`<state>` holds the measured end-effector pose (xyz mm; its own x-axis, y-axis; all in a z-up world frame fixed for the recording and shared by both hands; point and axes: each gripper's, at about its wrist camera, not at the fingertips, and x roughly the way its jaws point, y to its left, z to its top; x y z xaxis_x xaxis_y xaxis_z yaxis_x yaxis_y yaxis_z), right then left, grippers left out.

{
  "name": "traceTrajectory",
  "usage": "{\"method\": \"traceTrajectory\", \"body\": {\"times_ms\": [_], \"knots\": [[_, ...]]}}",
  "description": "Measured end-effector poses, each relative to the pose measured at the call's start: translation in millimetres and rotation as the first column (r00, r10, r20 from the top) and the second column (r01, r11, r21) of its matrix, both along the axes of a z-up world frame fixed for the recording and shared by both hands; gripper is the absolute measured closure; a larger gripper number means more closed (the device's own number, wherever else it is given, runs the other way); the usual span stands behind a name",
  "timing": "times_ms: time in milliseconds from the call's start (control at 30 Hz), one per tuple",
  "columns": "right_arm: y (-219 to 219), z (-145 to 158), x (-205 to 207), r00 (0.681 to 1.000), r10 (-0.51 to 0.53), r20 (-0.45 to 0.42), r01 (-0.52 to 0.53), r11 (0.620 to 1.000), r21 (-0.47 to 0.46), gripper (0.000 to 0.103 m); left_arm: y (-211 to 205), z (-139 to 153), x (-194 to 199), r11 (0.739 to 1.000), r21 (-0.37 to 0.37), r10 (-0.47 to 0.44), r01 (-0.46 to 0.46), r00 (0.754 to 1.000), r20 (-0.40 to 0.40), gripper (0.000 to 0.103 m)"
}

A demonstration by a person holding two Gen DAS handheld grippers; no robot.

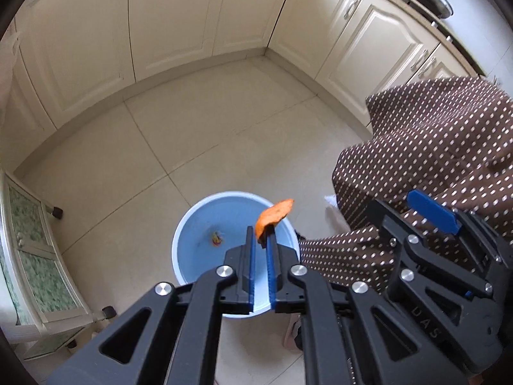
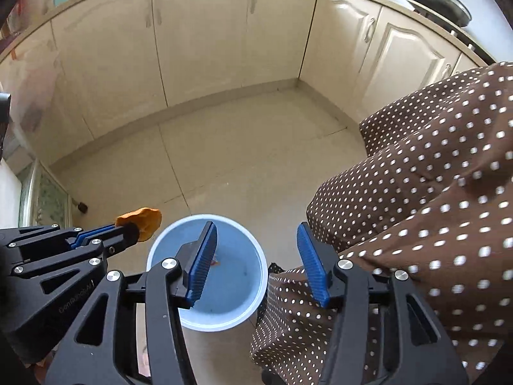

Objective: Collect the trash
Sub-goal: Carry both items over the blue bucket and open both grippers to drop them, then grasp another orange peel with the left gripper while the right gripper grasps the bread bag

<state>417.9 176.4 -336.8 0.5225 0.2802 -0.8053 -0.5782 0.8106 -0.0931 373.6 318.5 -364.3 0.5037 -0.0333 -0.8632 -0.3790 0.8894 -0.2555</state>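
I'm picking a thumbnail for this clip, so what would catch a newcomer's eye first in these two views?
The bright orange peel scrap pinched in the left gripper, held above the round light-blue plastic bin on the pale tiled floor. Next, the brown white-dotted fabric filling the right side, beside the right gripper, whose blue pads stand wide apart over the bin.
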Motion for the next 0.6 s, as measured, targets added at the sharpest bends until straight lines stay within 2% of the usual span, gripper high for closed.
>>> {"method": "traceTrajectory", "body": {"times_ms": [33,67,100,367,467,600], "knots": [[-1.0,3.4,-0.2,1.000,-0.001,0.005,0.001,1.000,0.005,0.053,-0.2,5.2,-1.3,1.000,0.001,0.005,-0.005,1.000,0.011,0.089],[-2.2,6.3,-1.0,1.000,0.000,0.001,0.000,1.000,0.015,0.052,0.5,8.5,-2.9,1.000,0.006,0.010,-0.010,1.000,0.017,0.075],[-3.6,9.4,-1.8,1.000,-0.001,-0.002,0.001,1.000,0.025,0.052,0.4,13.6,-5.7,1.000,0.016,0.018,-0.019,0.999,0.026,0.070],[-14.0,47.6,-22.2,1.000,0.011,0.019,-0.012,0.998,0.063,0.051,-5.8,59.4,-35.4,0.998,0.041,0.035,-0.038,0.996,0.085,0.068],[-22.3,71.3,-38.2,0.999,0.025,0.036,-0.028,0.995,0.096,0.051,-13.2,87.4,-55.1,0.997,0.059,0.033,-0.041,0.991,0.129,0.068],[-35.8,115.9,-69.9,0.993,0.045,0.107,-0.059,0.989,0.133,0.051,-24.6,126.6,-82.3,0.997,0.069,0.031,-0.045,0.979,0.202,0.065]]}}
